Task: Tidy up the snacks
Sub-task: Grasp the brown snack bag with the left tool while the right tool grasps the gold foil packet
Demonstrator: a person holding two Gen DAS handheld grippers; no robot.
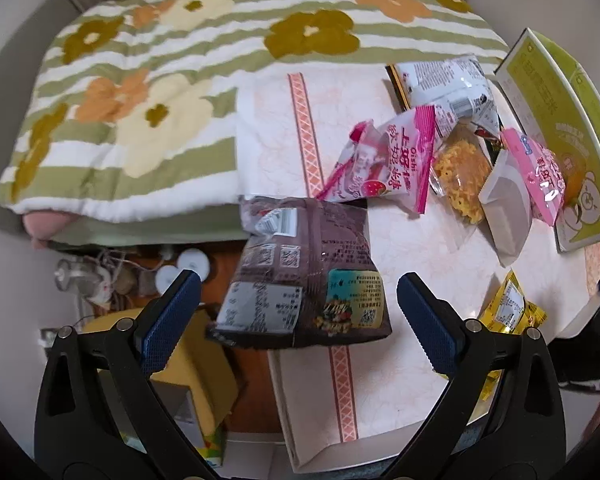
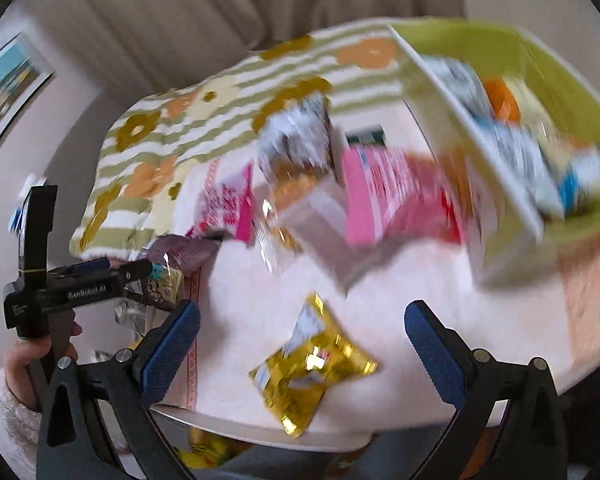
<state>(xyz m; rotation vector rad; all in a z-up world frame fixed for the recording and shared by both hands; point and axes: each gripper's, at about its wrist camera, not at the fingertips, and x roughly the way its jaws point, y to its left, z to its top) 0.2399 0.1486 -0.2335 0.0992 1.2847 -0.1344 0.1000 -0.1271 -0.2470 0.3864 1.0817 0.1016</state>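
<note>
Left gripper (image 1: 298, 316): jaws spread wide, touching nothing. Between the blue pads (image 1: 168, 324), toward 12 o'clock, brown snack bag (image 1: 304, 272) overhanging the left edge of the pale pink table (image 1: 404, 248). At 3 o'clock, yellow packet (image 1: 512, 308). Further, toward 1 o'clock, pink strawberry bag (image 1: 384, 164), clear noodle pack (image 1: 460, 172), another pink bag (image 1: 540, 176), silver pouch (image 1: 444, 84). At 2 o'clock, green box (image 1: 568, 128). Beyond, floral blanket (image 1: 148, 92).

Right gripper (image 2: 302, 340): jaws likewise wide, nothing gripped; yellow packet (image 2: 312, 364) just ahead at 12 o'clock; blurred green box (image 2: 560, 92) at 1 o'clock holding snacks.
</note>
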